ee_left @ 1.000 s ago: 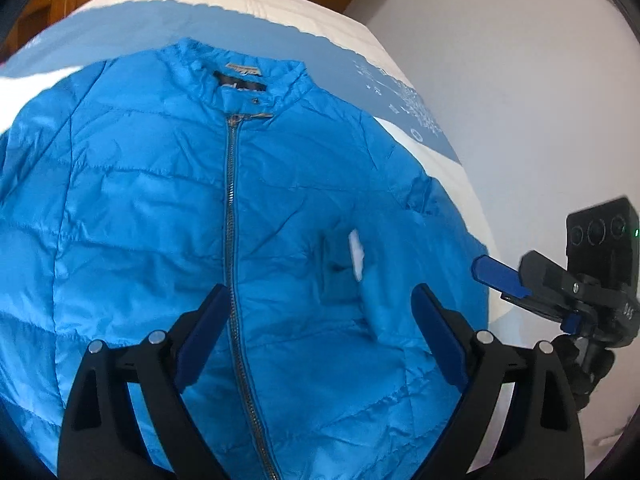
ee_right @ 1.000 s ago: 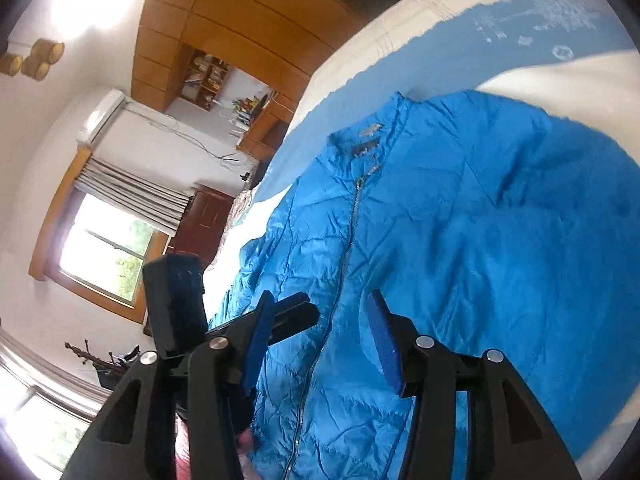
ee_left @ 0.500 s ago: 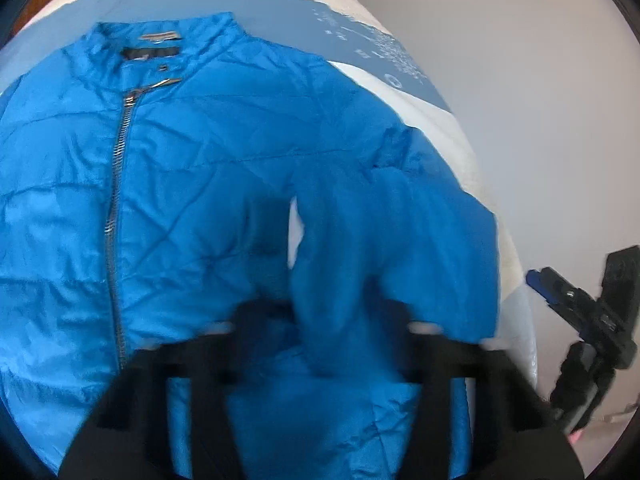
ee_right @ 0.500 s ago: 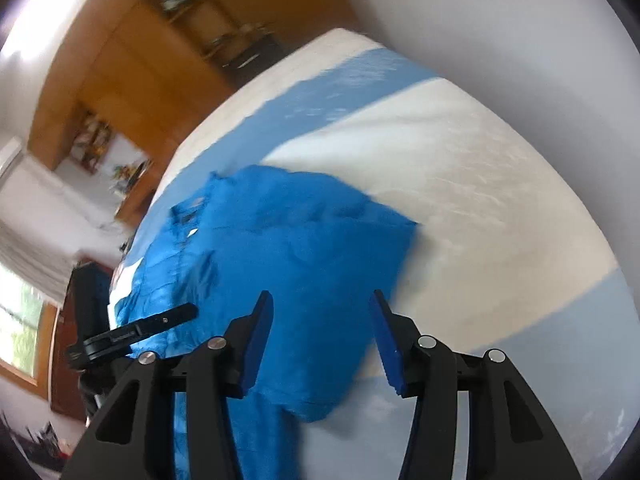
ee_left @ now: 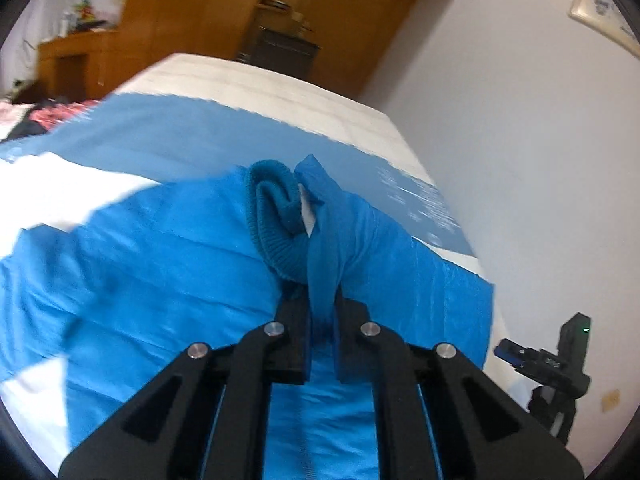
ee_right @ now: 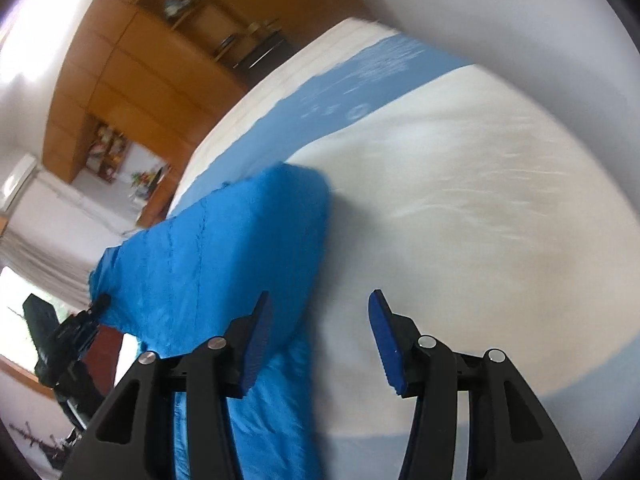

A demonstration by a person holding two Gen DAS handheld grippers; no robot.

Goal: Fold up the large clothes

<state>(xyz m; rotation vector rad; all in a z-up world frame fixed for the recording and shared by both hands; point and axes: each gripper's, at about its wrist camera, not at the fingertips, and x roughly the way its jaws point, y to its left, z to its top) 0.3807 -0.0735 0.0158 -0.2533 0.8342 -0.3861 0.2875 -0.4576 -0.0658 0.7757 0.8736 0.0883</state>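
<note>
A bright blue quilted jacket (ee_left: pixel 160 264) lies spread on the bed. My left gripper (ee_left: pixel 322 320) is shut on the jacket's sleeve near its ribbed knit cuff (ee_left: pixel 276 216) and holds it raised above the jacket body. In the right wrist view the jacket (ee_right: pixel 224 248) lies to the left, its edge beside my left pad. My right gripper (ee_right: pixel 320 336) is open and empty above the white bedsheet, just right of the jacket's edge. It also shows at the far right of the left wrist view (ee_left: pixel 520 356).
The bed (ee_right: pixel 480 200) has a white cover with a blue band (ee_right: pixel 360 80). A white wall (ee_left: pixel 540 140) runs along the bed's right side. Wooden cabinets (ee_left: pixel 224 20) stand beyond the bed's far end. The left gripper shows at the left of the right wrist view (ee_right: pixel 80 320).
My left gripper has closed on the sleeve and lifted it; it was open above the jacket's front. My right gripper swung away from the jacket's middle to its right edge, staying open.
</note>
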